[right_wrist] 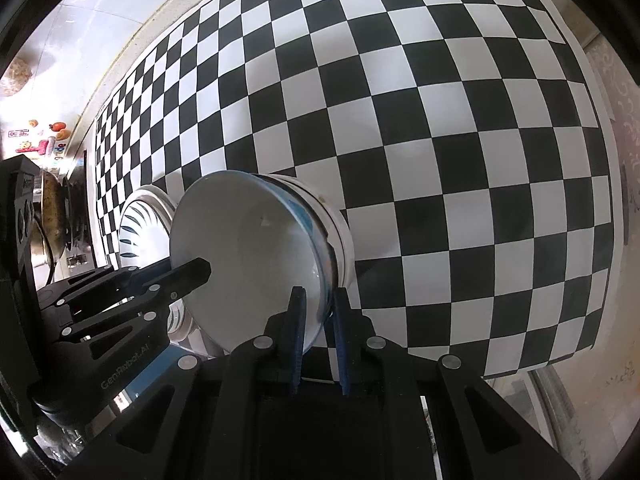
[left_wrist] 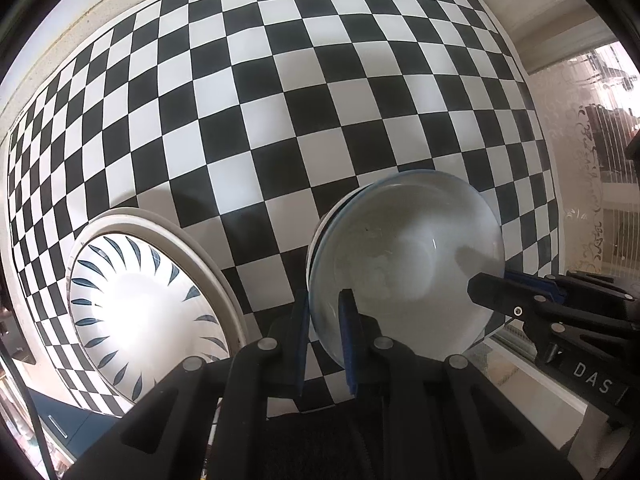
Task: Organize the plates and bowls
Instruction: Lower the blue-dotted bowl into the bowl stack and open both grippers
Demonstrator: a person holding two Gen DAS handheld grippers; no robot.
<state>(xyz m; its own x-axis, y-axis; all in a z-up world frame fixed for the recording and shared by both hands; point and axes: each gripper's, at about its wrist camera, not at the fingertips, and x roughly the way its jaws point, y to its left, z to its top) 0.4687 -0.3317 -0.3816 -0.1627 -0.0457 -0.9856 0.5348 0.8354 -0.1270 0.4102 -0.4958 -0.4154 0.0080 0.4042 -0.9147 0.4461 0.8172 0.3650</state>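
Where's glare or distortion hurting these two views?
Left wrist: the patterned plate is blown out at its centre; the checkered mat bulges from the fisheye. Right wrist: the bowl is evenly lit and sharp; a washed-out bright patch sits top left.

Readable texts on the two grippers

White letters "DAS" stand on the right gripper (left_wrist: pixel 486 290) body, at about 4 o'clock in the left wrist view; "GenRobot.AI" stands on the left gripper (right_wrist: pixel 198 270) body, at about 8 o'clock in the right wrist view.
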